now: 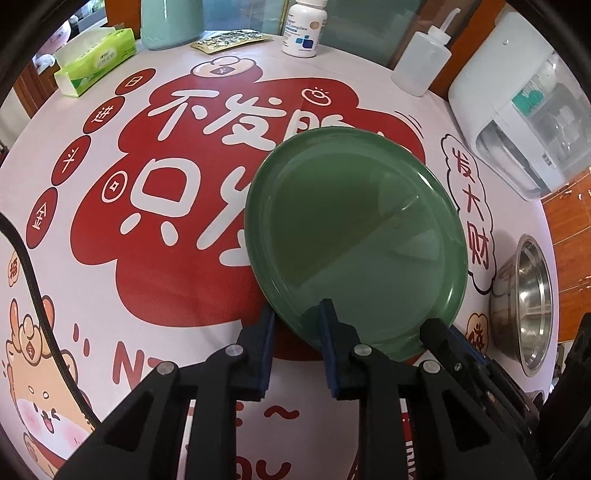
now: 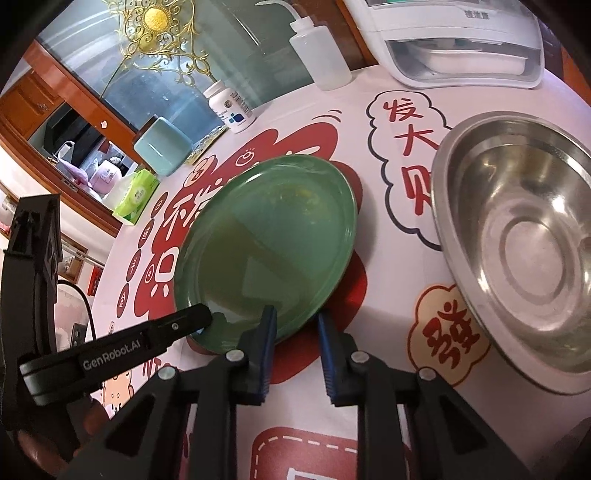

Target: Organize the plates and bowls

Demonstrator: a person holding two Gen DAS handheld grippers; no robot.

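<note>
left gripper and right gripper each pinching green plate rim, contact seemingly firm, steel bowl edge cropped

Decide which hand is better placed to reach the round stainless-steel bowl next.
Probably right: the bowl sits close beside the right tool, whereas the left tool holds the round green plate farther away.

Round table, white cloth with red cartoon print and Chinese characters. Green round plate near centre; can't tell if it lies flat on the cloth. Stainless steel bowl at the right edge. Along the far edge: green tissue pack, pale teal ceramic container, foil sachet, white pill bottle, clear squeeze bottle, white appliance.
</note>
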